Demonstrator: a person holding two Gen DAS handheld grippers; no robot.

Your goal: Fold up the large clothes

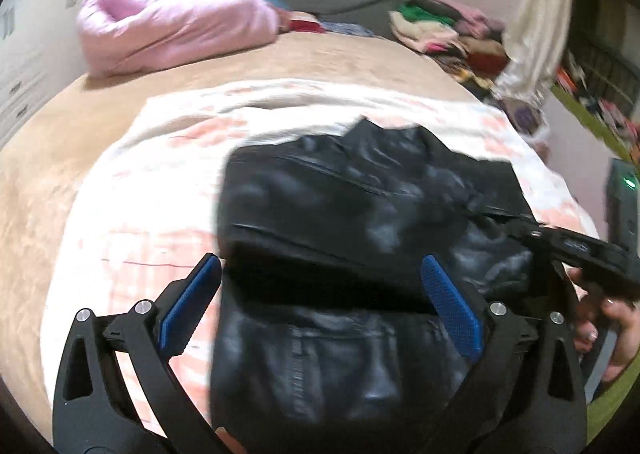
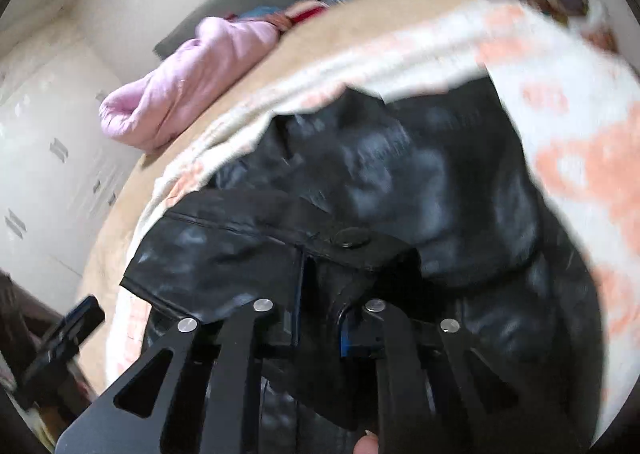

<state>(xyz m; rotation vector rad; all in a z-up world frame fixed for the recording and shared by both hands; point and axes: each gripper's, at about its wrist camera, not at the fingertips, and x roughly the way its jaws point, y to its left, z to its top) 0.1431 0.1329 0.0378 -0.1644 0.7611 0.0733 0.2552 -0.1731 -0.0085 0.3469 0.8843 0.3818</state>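
The black leather jacket point(image 1: 360, 214) lay on a white and peach patterned blanket point(image 1: 132, 222) spread over the tan bed point(image 1: 60, 158). Its long axis ran roughly from the near edge of the bed toward the far side, with a collar-like point at the far end; blur made the exact outline hard to read. A flap with a snap button point(image 2: 352, 237) was folded across the near part.

The left gripper point(image 1: 320, 302) hung over the near end of the jacket, angled downward, its blue pads point(image 1: 450, 306) spread wide with the leather below and between them but not pressed by either pad.

The right gripper point(image 2: 320, 318) also pointed down at the jacket's near edge, its jaws pressed together on a fold of the leather just below the snap flap. In the left wrist view it reached in from the right, with the person's hand point(image 1: 612, 330) behind it.

A pink puffy coat point(image 1: 172, 26) lay well apart at the far side of the bed.
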